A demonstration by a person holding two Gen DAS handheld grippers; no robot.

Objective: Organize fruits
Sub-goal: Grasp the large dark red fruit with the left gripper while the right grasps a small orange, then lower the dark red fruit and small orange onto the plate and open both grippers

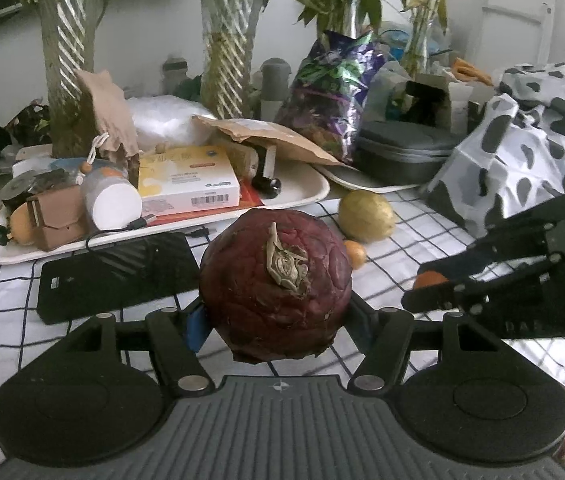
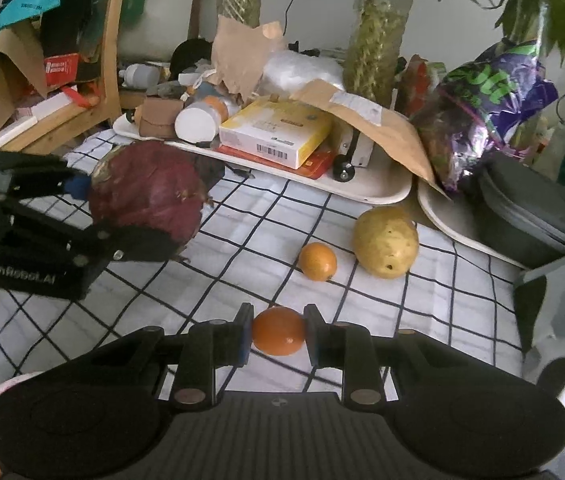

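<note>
Both hands loaded — the left gripper [image 1: 274,316] clamps the big round dark-red cabbage-like head [image 1: 276,280], the right gripper [image 2: 276,336] pinches a small orange citrus fruit [image 2: 278,331], both clear of the checked tabletop [image 2: 242,220]. Keep them level and apart. The cream tray [image 2: 382,192] holds boxes and clutter — no fruit; the yellow-green pear-shaped fruit [image 2: 385,242] waits beside it.

Checked tabletop with loose fruit and crowded trays

The tabletop [image 2: 242,216] wears a white cloth with dark grid lines. On it lie a yellow-green fruit [image 2: 385,242] and, just left of it and nearer, a small orange [image 2: 317,261]. Farther back sits a white tray [image 2: 382,194] piled with boxes and paper, with a second tray [image 2: 442,216] to its right. A flat black slab [image 1: 118,276] lies near the first tray.
</note>
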